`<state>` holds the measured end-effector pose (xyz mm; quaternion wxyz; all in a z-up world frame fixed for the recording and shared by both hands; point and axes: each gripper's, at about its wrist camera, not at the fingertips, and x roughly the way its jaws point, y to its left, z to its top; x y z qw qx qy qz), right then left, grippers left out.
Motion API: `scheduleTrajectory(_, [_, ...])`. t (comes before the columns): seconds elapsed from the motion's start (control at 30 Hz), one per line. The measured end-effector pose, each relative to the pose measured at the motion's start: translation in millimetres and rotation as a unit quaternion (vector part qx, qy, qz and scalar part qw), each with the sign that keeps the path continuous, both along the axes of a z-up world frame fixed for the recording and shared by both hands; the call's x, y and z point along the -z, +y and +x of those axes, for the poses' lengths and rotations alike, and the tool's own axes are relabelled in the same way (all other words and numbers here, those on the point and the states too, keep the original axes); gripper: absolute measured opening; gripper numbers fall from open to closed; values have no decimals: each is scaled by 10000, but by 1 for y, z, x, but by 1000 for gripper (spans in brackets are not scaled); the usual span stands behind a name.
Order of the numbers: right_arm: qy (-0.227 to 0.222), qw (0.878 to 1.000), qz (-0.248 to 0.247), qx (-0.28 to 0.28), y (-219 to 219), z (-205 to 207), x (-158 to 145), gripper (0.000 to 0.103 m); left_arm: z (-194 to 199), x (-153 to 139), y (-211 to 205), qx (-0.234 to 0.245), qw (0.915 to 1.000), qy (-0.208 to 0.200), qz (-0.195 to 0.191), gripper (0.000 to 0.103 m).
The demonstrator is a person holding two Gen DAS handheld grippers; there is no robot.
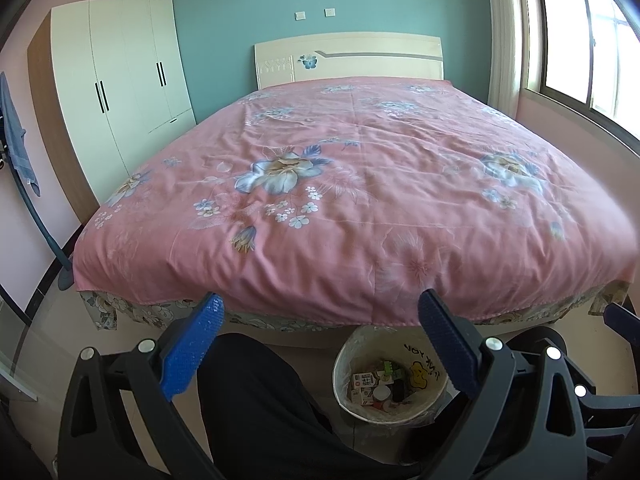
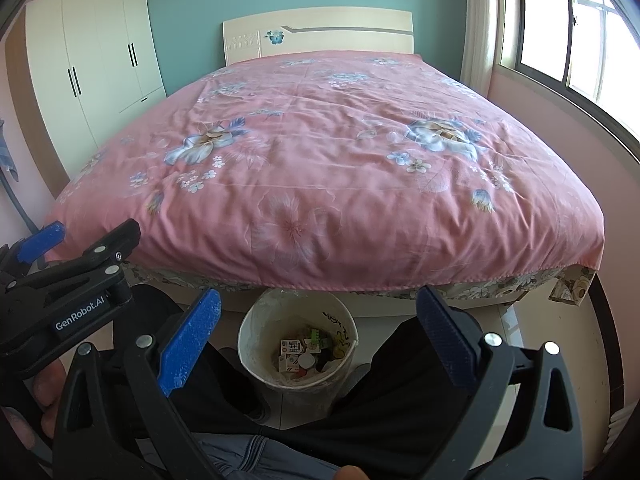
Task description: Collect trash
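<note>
A cream trash bin lined with a clear bag stands on the floor at the foot of the bed; it also shows in the right wrist view. Inside it lie small cartons and wrappers. My left gripper is open and empty, held above the bin and the person's leg. My right gripper is open and empty, right above the bin. The left gripper's body shows at the left of the right wrist view. I see no trash on the pink bedspread.
A bed with a pink flowered cover fills the middle. A white wardrobe stands at the left, a window at the right. The person's dark-trousered legs flank the bin. A mop handle leans at the far left.
</note>
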<state>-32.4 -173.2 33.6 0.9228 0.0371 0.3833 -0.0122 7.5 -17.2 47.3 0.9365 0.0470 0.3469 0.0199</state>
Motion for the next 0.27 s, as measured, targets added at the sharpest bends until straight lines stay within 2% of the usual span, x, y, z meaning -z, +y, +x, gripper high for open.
scheduleTrajectory(0.27, [24,10000,15,-1,-1,2,-1,96,1,3,-6,111,9999,130,-26,99])
